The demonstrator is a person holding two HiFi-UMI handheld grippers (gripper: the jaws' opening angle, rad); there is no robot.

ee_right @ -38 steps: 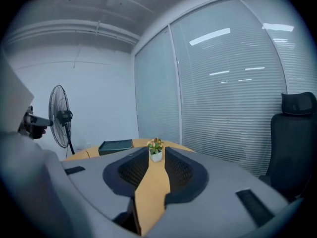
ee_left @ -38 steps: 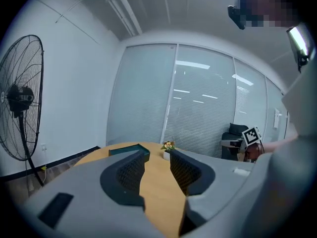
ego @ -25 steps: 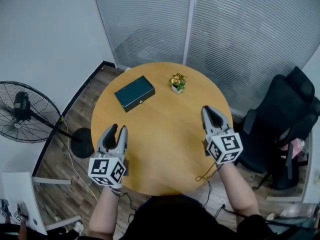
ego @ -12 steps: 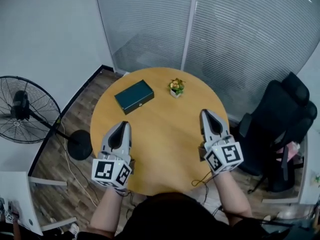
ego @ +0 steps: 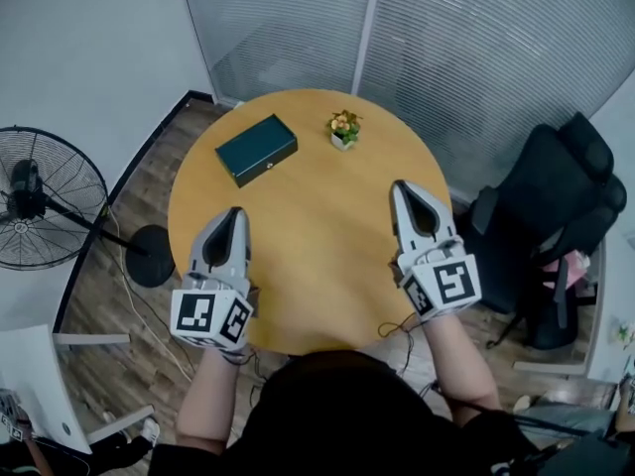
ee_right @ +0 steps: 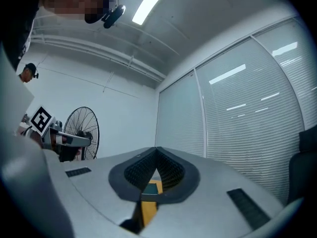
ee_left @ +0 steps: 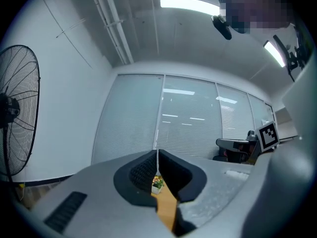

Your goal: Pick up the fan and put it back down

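While the fan (ego: 42, 202) stands untouched on the floor (ego: 99, 310) left of the tabletop (ego: 308, 231), your left hand-held gripper (ego: 231, 212) and right hand-held gripper (ego: 402, 187) are clenched empty. The pickup seemingly hasn't begun, so turn left and unclench.

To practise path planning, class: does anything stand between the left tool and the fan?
Nothing visible does. The left tool, shut and empty, hovers over the round table's left edge. The fan stands on the floor beyond that edge, with only floor between them.
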